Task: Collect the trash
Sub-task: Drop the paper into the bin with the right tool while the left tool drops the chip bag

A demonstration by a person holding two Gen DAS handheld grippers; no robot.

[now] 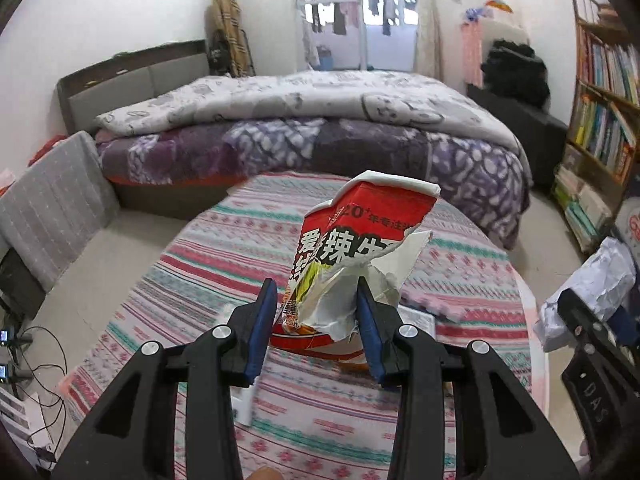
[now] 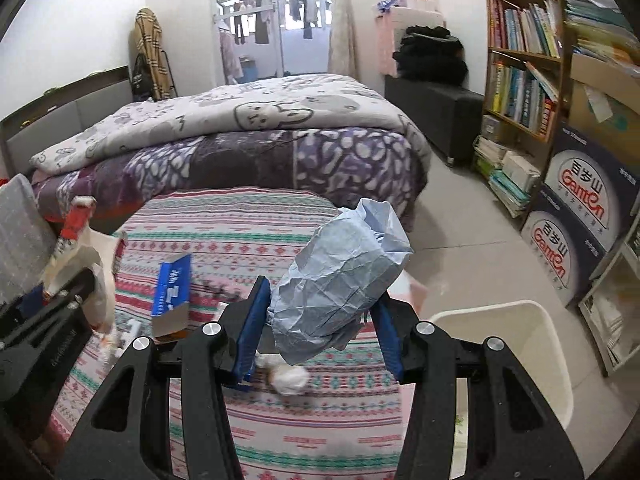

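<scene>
My left gripper (image 1: 316, 316) is shut on a crumpled red and white snack bag (image 1: 352, 256) and holds it above the striped tablecloth (image 1: 248, 248). My right gripper (image 2: 320, 320) is shut on a crumpled blue paper wad (image 2: 340, 276), also held above the cloth. In the right wrist view the left gripper with the snack bag (image 2: 72, 232) shows at the left edge. In the left wrist view the right gripper with the paper wad (image 1: 592, 284) shows at the right edge. A white bin (image 2: 516, 348) stands on the floor at lower right.
On the cloth lie a blue and white box (image 2: 172, 292), a white tissue ball (image 2: 290, 378) and a white scrap (image 1: 246, 404). A bed (image 2: 248, 140) lies behind the table. Bookshelves (image 2: 520, 80) and cartons (image 2: 580, 216) stand at the right. Cables (image 1: 36, 364) lie at the left.
</scene>
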